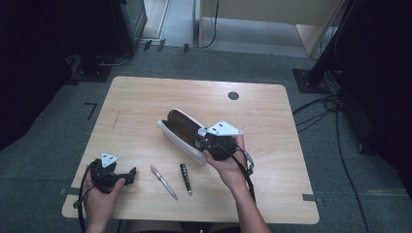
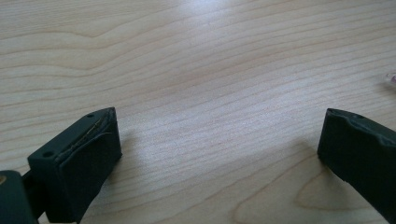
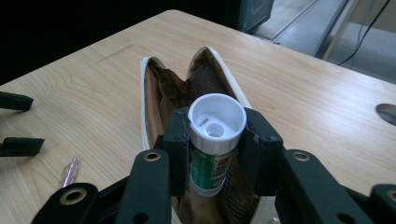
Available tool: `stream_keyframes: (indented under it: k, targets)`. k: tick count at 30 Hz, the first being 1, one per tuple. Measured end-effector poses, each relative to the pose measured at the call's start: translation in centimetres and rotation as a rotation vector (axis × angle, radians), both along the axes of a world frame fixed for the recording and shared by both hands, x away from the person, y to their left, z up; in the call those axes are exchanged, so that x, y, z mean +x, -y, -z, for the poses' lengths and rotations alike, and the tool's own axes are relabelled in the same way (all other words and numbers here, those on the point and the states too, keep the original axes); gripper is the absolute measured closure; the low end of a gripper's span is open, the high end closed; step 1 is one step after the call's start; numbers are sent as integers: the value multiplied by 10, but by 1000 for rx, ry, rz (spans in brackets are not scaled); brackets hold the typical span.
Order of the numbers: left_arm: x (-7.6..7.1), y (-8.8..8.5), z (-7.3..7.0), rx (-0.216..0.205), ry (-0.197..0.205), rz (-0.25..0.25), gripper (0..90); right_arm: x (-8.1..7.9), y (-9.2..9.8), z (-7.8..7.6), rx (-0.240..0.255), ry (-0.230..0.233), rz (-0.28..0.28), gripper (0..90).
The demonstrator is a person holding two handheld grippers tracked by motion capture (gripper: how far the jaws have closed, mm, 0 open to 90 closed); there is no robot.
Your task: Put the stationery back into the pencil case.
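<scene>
A white pencil case (image 1: 177, 127) with a brown lining lies open at the middle of the table. My right gripper (image 1: 200, 138) hovers over its near end, shut on a small tube (image 3: 212, 163) with a green label and a white cap (image 3: 216, 122). In the right gripper view the tube stands between the jaws, directly above the case's open mouth (image 3: 161, 88). At the table's front left my left gripper (image 1: 129, 175) rests low with its jaws pointing right. Its fingers (image 2: 88, 154) stand wide open over bare wood, with nothing between them.
Two pens lie near the front edge between the hands: a clear pinkish one (image 1: 163, 182) and a black one (image 1: 186, 178). A dark round grommet (image 1: 233, 95) sits at the back right of the wooden table (image 1: 145, 97). Stands and cables surround the table on the floor.
</scene>
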State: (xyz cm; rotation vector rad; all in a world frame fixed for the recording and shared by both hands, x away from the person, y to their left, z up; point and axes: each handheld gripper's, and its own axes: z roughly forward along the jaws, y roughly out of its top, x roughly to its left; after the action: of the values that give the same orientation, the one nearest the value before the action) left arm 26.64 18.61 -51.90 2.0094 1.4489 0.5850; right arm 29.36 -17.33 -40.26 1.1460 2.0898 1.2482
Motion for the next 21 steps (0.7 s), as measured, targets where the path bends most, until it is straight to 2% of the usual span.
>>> stream_keyframes:
  k: [9,21]
  targets:
    - [0,0,0,0,1,0,0,22,-23,19,-10,-23,-30,662]
    - [0,0,0,0,1,0,0,48,-39,33,-9,-63,-58,662]
